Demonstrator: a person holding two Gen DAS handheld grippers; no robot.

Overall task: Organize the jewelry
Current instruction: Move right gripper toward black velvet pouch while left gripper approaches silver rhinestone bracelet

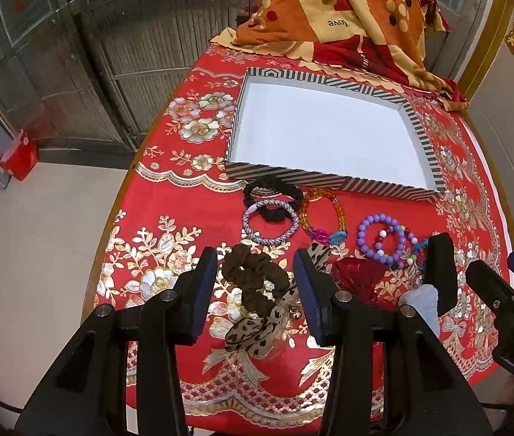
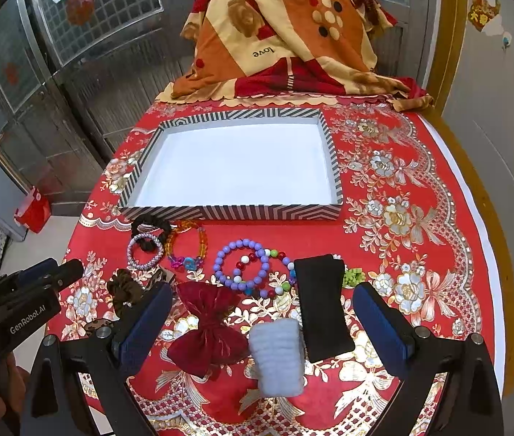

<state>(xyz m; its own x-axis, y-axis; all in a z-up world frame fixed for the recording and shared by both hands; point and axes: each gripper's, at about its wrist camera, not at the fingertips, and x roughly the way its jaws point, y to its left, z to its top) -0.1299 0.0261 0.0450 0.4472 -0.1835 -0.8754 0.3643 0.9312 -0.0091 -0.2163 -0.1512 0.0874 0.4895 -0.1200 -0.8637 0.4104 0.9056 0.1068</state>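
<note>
A striped tray [image 1: 326,181] [image 2: 235,212] with a white, empty inside sits mid-table. In front of it lie a black scrunchie [image 1: 275,185], a silver bangle [image 1: 270,222], an amber bead bracelet [image 1: 324,214], purple bead bracelets [image 2: 240,267], a brown scrunchie [image 1: 253,283], a leopard bow [image 1: 257,330], a red velvet bow [image 2: 208,327], a pale blue band [image 2: 275,352] and a black band [image 2: 324,305]. My left gripper [image 1: 255,294] is open over the brown scrunchie. My right gripper [image 2: 262,330] is open around the red bow and both bands.
A red floral tablecloth [image 2: 402,218] covers the table. A heap of orange and red bedding [image 2: 286,47] lies at the far end behind the tray. Metal doors and a tiled floor lie to the left, with the table edge close by.
</note>
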